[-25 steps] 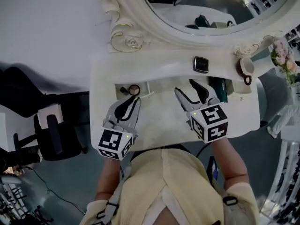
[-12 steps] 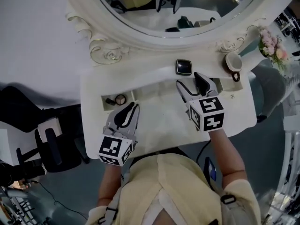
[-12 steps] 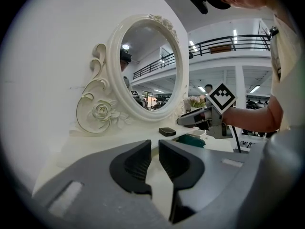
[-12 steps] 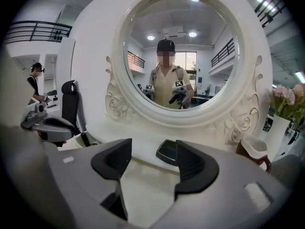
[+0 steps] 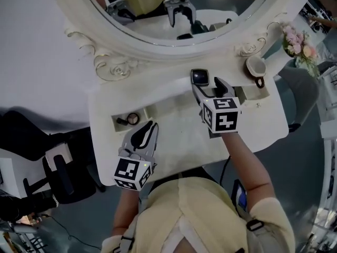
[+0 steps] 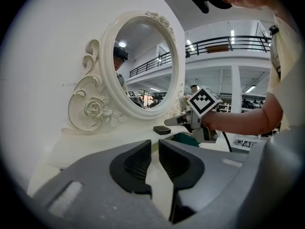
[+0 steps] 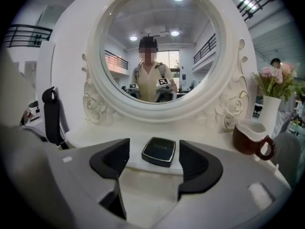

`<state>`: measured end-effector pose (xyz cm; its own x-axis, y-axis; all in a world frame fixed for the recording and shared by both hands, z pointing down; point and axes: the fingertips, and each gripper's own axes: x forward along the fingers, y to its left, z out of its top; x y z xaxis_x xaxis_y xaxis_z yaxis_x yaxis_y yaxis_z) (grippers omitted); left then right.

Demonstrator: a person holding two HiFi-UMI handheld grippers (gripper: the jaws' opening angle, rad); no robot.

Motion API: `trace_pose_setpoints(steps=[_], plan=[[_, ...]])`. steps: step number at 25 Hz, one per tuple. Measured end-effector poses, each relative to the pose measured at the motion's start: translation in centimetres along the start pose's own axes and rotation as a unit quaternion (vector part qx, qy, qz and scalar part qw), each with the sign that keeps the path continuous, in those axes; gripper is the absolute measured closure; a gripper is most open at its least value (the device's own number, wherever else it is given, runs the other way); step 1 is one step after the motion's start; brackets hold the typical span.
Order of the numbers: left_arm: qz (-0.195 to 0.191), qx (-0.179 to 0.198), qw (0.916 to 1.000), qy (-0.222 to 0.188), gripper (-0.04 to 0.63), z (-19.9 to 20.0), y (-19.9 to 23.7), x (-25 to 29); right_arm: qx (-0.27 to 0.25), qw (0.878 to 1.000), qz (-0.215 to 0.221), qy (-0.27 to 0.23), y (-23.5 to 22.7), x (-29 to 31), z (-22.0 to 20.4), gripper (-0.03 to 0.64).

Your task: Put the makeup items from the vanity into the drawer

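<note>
Head view: a dark square compact is seen on the vanity top, just ahead of the right gripper, whose jaws have just been opened wide, nothing gripped. The left gripper, seemingly almost closed and empty, is held over the open drawer.

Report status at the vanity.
Left tool shut, empty. Right tool open, jaws just opening, nothing between them. Compact just ahead of it, untouched. Mug off to the right, not in the way.
</note>
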<state>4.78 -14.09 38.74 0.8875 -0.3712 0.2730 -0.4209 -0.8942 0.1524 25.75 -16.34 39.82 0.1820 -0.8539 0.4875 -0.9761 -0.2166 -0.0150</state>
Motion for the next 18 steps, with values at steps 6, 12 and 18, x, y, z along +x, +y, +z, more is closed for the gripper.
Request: trace_pose_setpoints(steps=[6,12,18], plan=[[-0.005,-0.001,1.0000,0.004,0.543,-0.5,-0.1,-0.3,0.050,0.998,-0.034,0.002,-0.5,2.1,-1.2,0.298],[0.003,-0.004,1.0000,0.005,0.544,-0.8,0.6,-1.2,0.048,0.997,-0.067,0.008,-0.5,3.6,-2.0,0.295],[0.012,-0.008,0.9999,0.006,0.543,-1.1,1.1,-2.0,0.065,0.994,-0.091,0.016,-1.1,4.5,-2.9,0.291]])
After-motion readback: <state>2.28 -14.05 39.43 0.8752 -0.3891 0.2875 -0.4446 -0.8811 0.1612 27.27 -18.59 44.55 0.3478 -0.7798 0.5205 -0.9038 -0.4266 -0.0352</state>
